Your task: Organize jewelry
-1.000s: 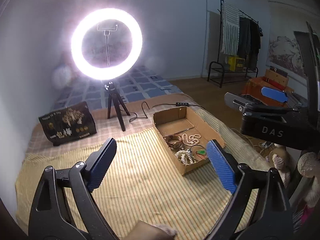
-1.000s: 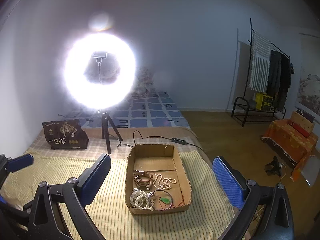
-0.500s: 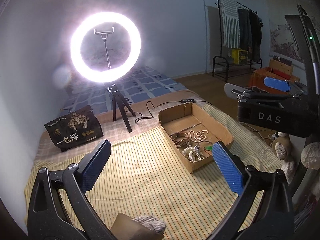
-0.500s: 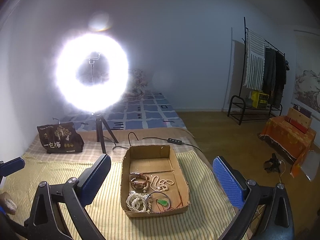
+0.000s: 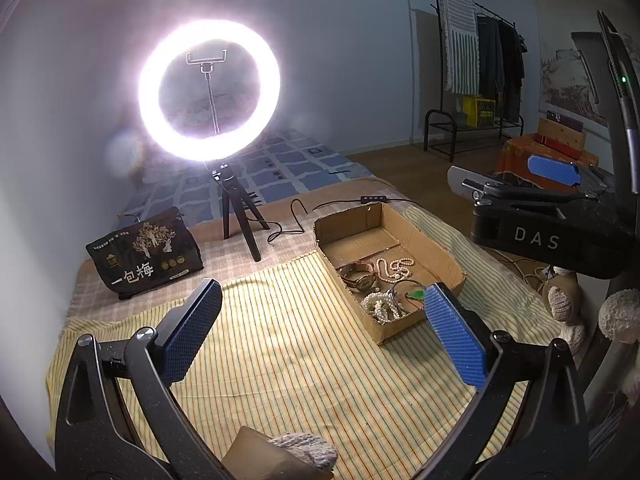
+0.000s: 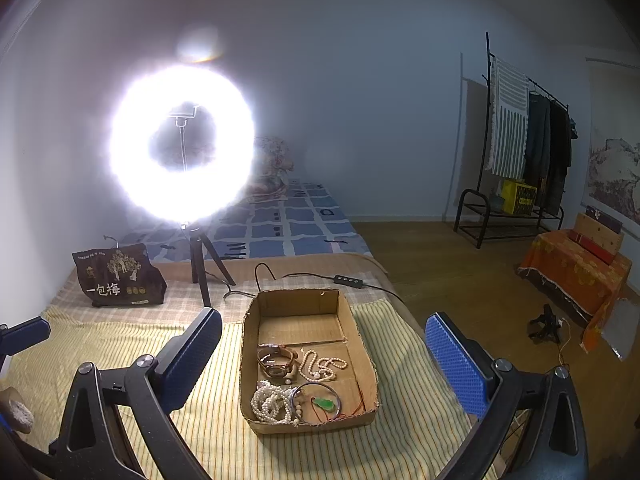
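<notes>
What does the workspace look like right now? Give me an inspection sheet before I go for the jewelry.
Surface: yellow striped cloth over a bed.
Job's things: cardboard box holding a watch, pink bead strand, white pearl pile and bangle with a green pendant.
Clutter: dark snack bag; ring light on a tripod.
Grippers: left gripper and right gripper open, empty, above the cloth.
Cables: light's cord with inline switch behind the box.
Surroundings: clothes rack, orange-draped stand, wood floor.
</notes>
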Action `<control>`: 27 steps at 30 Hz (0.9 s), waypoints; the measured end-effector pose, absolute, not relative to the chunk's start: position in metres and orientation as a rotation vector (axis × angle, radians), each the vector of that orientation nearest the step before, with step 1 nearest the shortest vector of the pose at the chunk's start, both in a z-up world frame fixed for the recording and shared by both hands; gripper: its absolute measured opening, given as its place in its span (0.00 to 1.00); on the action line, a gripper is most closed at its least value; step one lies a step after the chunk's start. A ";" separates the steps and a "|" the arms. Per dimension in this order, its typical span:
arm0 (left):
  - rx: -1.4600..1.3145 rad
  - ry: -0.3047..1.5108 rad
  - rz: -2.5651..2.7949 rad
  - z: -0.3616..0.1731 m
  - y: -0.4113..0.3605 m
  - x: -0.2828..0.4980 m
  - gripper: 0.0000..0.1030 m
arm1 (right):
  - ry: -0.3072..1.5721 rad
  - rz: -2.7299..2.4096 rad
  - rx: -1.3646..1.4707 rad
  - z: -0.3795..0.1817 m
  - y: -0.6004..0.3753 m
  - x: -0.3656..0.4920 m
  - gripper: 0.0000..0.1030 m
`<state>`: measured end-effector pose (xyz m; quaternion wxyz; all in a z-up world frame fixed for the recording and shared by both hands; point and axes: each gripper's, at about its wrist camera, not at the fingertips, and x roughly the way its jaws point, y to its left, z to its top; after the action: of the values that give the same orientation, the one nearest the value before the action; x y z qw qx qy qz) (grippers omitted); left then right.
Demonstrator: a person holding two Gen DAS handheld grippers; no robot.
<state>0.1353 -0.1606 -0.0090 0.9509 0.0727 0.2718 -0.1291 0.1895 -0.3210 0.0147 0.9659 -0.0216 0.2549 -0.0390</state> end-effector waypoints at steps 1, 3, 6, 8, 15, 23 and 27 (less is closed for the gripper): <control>0.147 0.553 -0.262 -0.009 -0.161 0.135 1.00 | 0.516 -0.079 -0.047 0.014 -0.321 0.189 1.00; 0.145 0.554 -0.263 -0.009 -0.161 0.135 1.00 | 0.517 -0.079 -0.049 0.014 -0.320 0.189 1.00; 0.145 0.554 -0.264 -0.009 -0.161 0.135 1.00 | 0.517 -0.079 -0.048 0.014 -0.320 0.189 1.00; 0.145 0.554 -0.265 -0.010 -0.161 0.135 1.00 | 0.517 -0.080 -0.050 0.014 -0.320 0.190 1.00; 0.145 0.555 -0.264 -0.009 -0.161 0.135 1.00 | 0.518 -0.082 -0.048 0.013 -0.320 0.189 1.00; 0.140 0.556 -0.268 -0.010 -0.161 0.134 1.00 | 0.523 -0.088 -0.045 0.013 -0.322 0.189 1.00; 0.140 0.556 -0.267 -0.011 -0.162 0.133 1.00 | 0.524 -0.088 -0.047 0.013 -0.322 0.188 1.00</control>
<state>0.1327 -0.1620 -0.0109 0.9505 0.0686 0.2733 -0.1311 0.1884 -0.3221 0.0126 0.9646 -0.0230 0.2591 -0.0433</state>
